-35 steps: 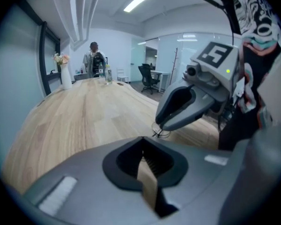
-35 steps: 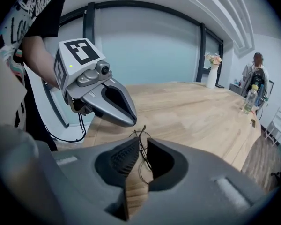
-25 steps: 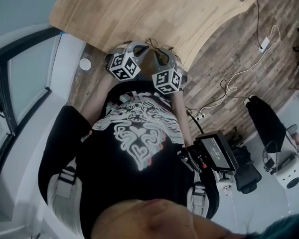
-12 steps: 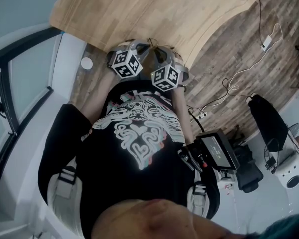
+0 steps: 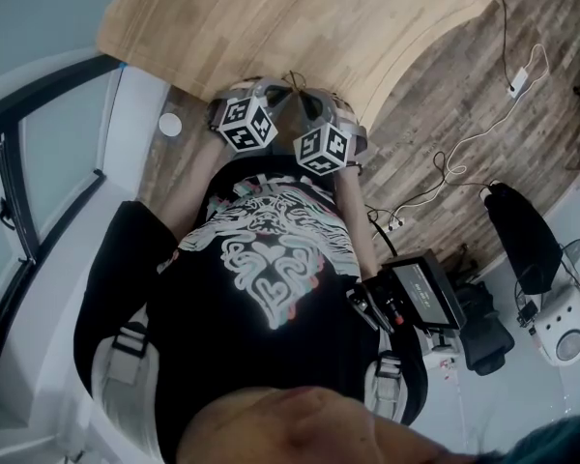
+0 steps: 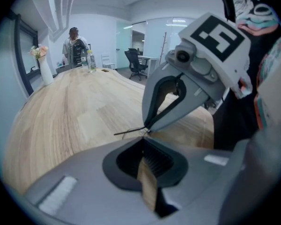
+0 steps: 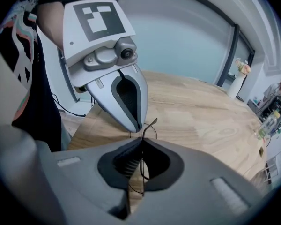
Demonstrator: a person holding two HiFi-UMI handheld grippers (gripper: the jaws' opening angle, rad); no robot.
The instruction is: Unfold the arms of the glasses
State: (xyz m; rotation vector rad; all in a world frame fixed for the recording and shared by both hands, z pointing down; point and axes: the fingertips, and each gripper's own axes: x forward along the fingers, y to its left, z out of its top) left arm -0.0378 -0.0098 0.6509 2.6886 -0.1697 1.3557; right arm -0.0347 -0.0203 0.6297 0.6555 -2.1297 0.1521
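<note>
Over the table's (image 5: 271, 17) near edge, my right tool (image 7: 141, 142) is clamped on the glasses (image 7: 150, 125). My left tool (image 6: 143, 136), tip to tip with it, pinches their wire arm (image 6: 129, 133), which runs toward nine o'clock.

Pale matt wood with plain grain makes the surface (image 6: 75, 111). The left tool (image 6: 143, 137) and right tool (image 7: 141, 140) are smooth matt grey plastic; the glasses (image 7: 148, 125) thin dark wire.
</note>
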